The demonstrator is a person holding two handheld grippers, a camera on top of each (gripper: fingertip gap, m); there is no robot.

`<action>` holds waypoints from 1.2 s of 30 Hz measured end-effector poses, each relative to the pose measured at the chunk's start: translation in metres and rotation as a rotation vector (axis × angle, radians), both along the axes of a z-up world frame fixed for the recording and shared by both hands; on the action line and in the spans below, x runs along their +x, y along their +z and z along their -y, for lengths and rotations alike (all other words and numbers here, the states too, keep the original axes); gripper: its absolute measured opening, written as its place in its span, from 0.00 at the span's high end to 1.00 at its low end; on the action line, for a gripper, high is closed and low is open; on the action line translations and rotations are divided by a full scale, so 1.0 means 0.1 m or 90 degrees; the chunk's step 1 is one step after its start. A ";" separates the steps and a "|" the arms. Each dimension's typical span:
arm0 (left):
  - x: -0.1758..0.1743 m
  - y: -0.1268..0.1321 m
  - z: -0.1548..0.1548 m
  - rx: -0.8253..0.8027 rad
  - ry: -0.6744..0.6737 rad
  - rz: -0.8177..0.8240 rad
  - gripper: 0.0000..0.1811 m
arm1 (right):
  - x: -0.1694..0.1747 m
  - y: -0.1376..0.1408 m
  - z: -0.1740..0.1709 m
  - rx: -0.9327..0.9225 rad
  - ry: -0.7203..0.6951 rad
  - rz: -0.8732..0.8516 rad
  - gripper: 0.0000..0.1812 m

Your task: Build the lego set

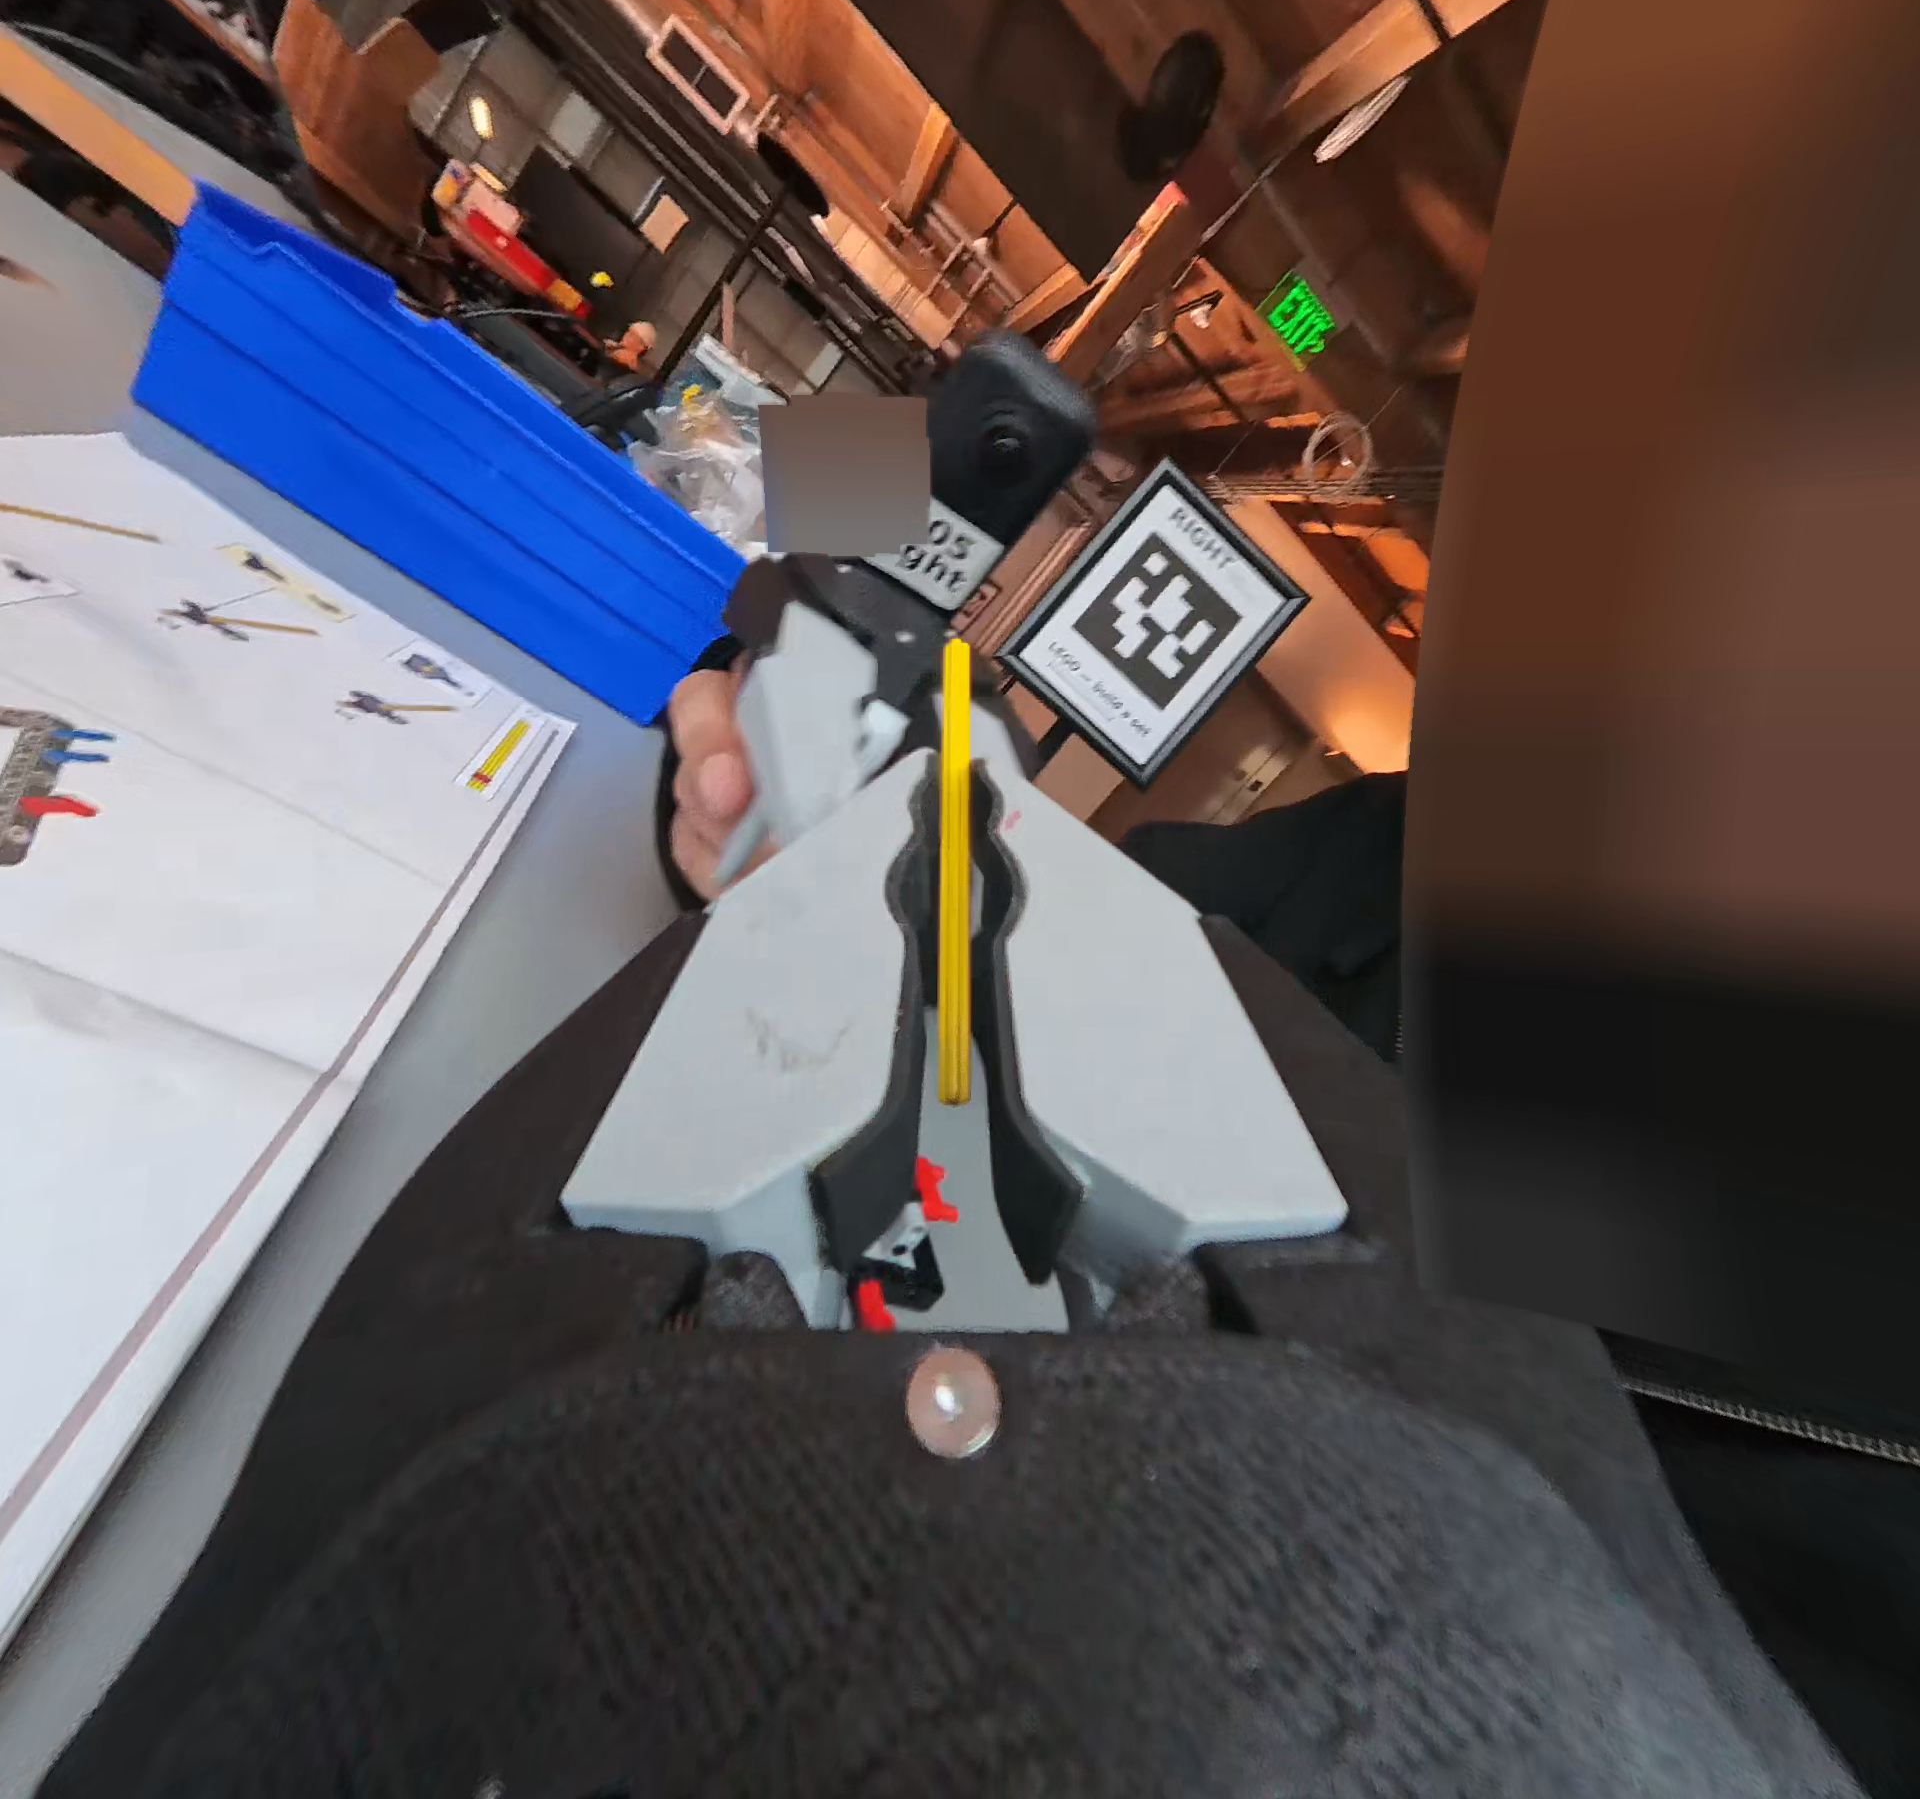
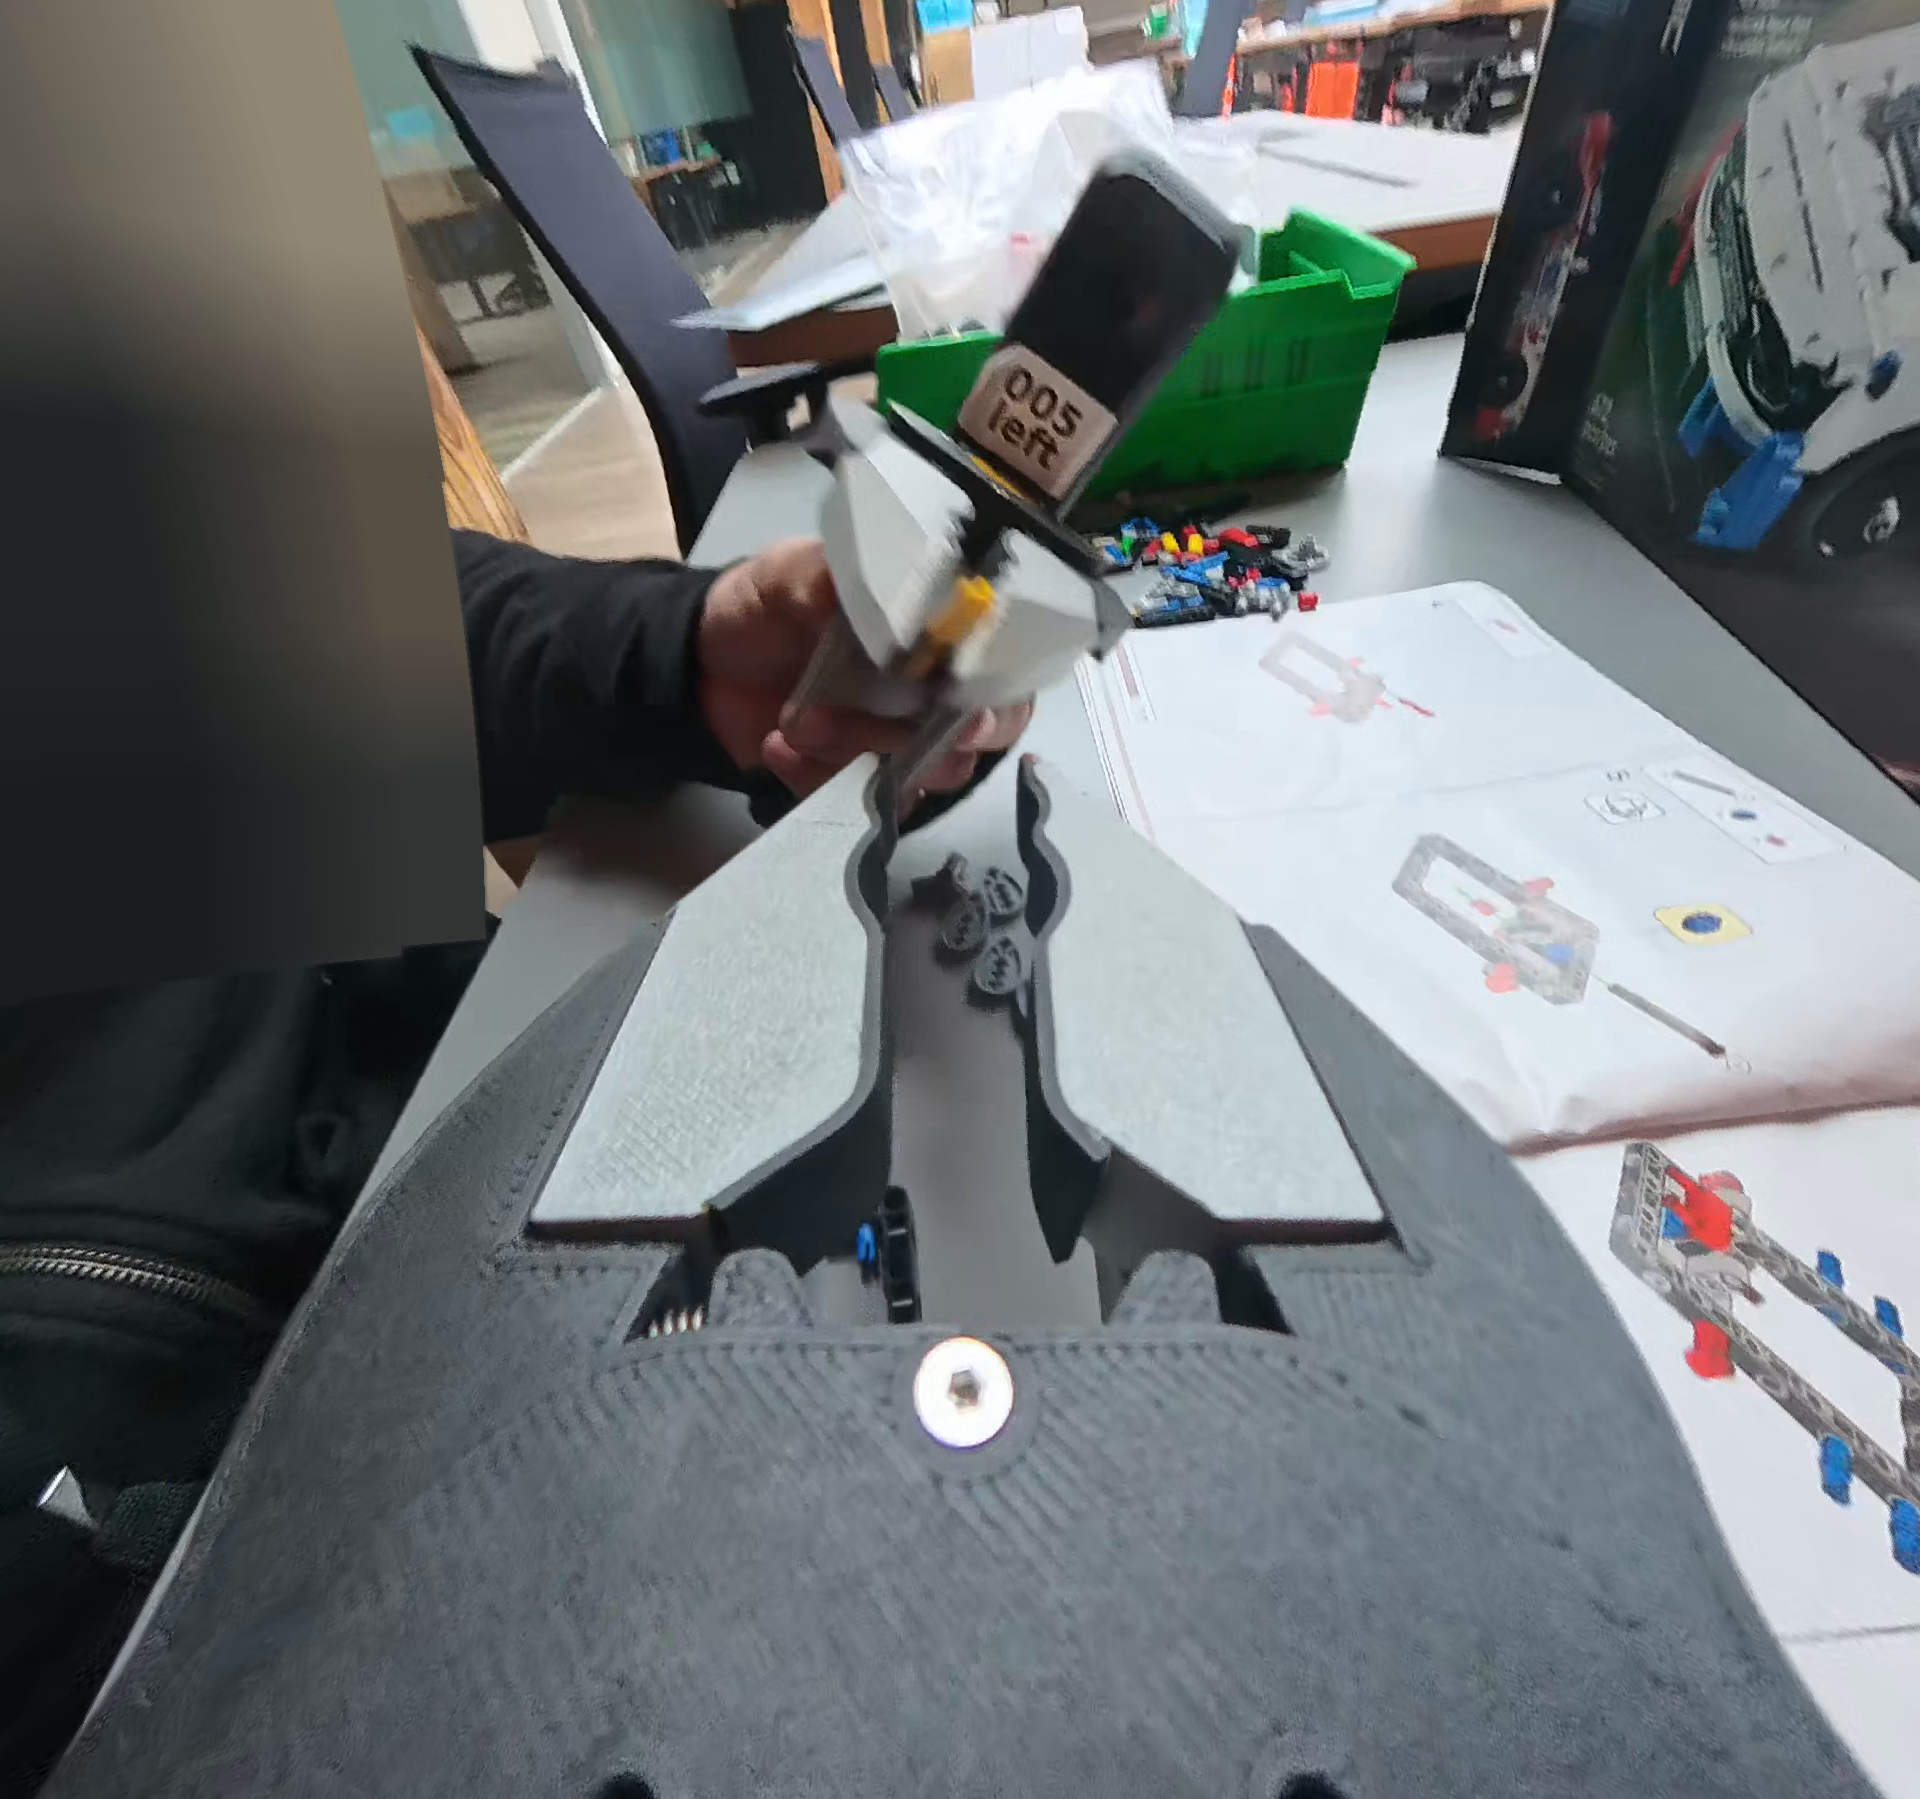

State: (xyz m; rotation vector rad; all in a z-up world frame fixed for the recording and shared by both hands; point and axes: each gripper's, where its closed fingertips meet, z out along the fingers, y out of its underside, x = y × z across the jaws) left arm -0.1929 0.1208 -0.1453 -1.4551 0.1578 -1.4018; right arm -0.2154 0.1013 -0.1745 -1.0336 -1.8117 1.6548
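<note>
My left gripper (image 1: 954, 799) is shut on a long yellow axle (image 1: 954, 918) that sticks out past its fingertips. It points towards my right gripper (image 1: 831, 721), held in a hand just beyond. In the right wrist view my right gripper (image 2: 956, 788) is shut on a small dark grey Lego piece (image 2: 977, 918) with several round toothed ends. The left gripper (image 2: 940, 643) is raised just ahead of it, the yellow axle's end (image 2: 971, 606) facing me. Both grippers are above the grey table, close together and apart.
An open instruction booklet (image 2: 1455, 814) lies on the table (image 2: 1403, 502). A pile of loose Lego pieces (image 2: 1216, 554) lies before a green bin (image 2: 1268, 367). The set's box (image 2: 1714, 243) stands at the right. A blue bin (image 1: 416, 461) and a framed marker sign (image 1: 1153, 617) stand behind. The grippers are tip to tip, or close to it.
</note>
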 end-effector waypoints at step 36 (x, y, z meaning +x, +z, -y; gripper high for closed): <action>-0.24 -0.72 -0.19 -0.096 0.148 -0.389 0.93 | 0.05 -0.01 -0.66 -0.023 -0.133 0.048 0.99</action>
